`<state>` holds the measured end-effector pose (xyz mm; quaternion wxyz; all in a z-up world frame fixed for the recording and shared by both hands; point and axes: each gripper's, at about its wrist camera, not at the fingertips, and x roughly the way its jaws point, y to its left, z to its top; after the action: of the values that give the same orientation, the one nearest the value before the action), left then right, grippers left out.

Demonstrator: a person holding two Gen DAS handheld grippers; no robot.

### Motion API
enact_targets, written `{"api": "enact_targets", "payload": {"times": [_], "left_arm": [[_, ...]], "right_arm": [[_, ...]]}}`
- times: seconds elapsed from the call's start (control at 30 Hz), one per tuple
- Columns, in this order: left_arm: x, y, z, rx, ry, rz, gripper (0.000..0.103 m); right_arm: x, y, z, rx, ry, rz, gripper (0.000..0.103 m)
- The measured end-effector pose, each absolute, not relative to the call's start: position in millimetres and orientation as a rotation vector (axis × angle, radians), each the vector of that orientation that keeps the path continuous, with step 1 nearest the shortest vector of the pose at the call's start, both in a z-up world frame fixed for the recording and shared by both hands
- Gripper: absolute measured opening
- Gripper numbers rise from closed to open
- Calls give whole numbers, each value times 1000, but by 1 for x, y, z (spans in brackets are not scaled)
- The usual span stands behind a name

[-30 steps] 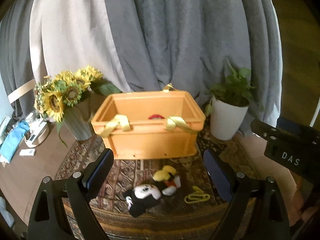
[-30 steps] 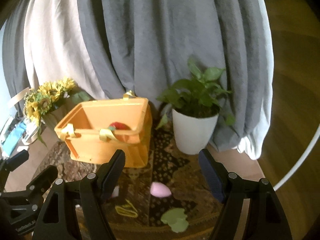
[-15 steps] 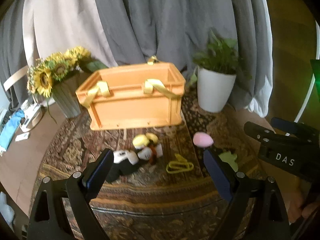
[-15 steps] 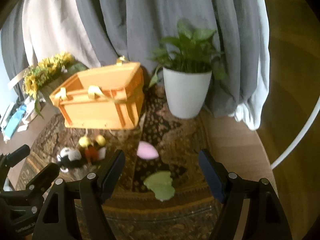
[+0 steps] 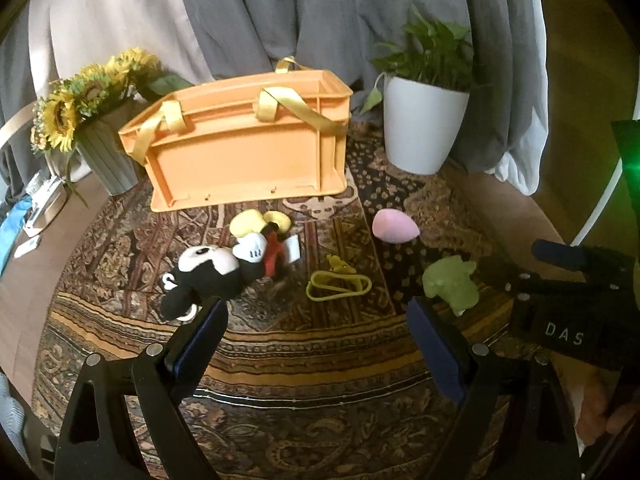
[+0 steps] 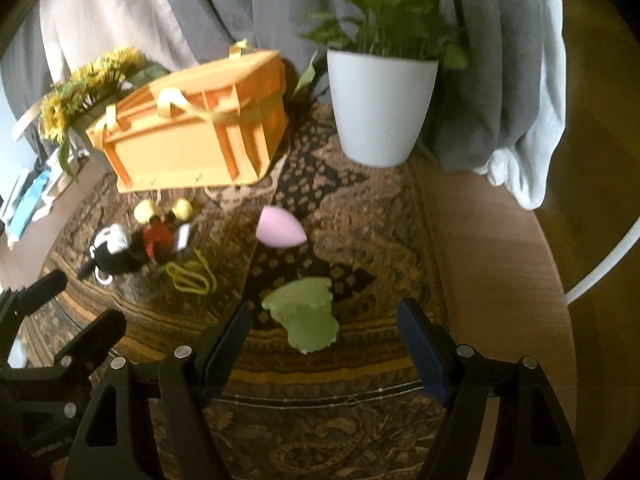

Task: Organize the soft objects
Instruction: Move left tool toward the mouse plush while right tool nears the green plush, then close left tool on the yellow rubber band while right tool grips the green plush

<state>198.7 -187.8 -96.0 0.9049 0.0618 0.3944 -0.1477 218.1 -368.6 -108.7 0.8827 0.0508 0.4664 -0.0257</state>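
Note:
An orange crate [image 5: 244,144] with yellow straps stands at the back of a patterned rug; it also shows in the right wrist view [image 6: 192,132]. In front of it lie a black-and-white mouse plush [image 5: 216,268] [image 6: 120,250], a yellow looped cord [image 5: 338,284] [image 6: 190,276], a pink egg-shaped sponge [image 5: 394,226] [image 6: 278,228] and a pale green soft toy [image 5: 452,282] [image 6: 306,318]. My left gripper [image 5: 316,344] is open and empty, above the rug near the plush and cord. My right gripper [image 6: 324,340] is open and empty, its fingers straddling the near end of the green toy.
A white pot with a green plant [image 5: 422,120] [image 6: 380,96] stands right of the crate. A grey vase of sunflowers [image 5: 92,120] stands left of it. Grey and beige curtains hang behind. The rug covers a round wooden table [image 6: 500,248]; small items lie at its left edge.
Both grippers have pulled back and tilted down. The crate has slid up in both views and the floor items now show fully. The green toy now lies between my right fingers.

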Motion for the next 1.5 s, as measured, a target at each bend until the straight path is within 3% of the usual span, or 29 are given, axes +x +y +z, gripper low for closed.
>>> {"api": "enact_targets", "payload": {"times": [0.77,1.1,1.3,1.43,1.5], "left_arm": [[254,-215,-146,166,901,-362,88],[270,-225,-165,193,939,-382,77],[276,-230,-175,180,976,-412,59],[276,-229,-177,172,976,-416,58],[276,-228,-176,165,975,-419,58]], "right_arm": [[245,-371,-165,90,1080,-16,74],[251,-372,-173,109,1078,0,70],[251,-367,-176,130,1080,35,57],[251,-364,-175,135,1072,45,45],[250,-363,-174,131,1070,44,45]]}}
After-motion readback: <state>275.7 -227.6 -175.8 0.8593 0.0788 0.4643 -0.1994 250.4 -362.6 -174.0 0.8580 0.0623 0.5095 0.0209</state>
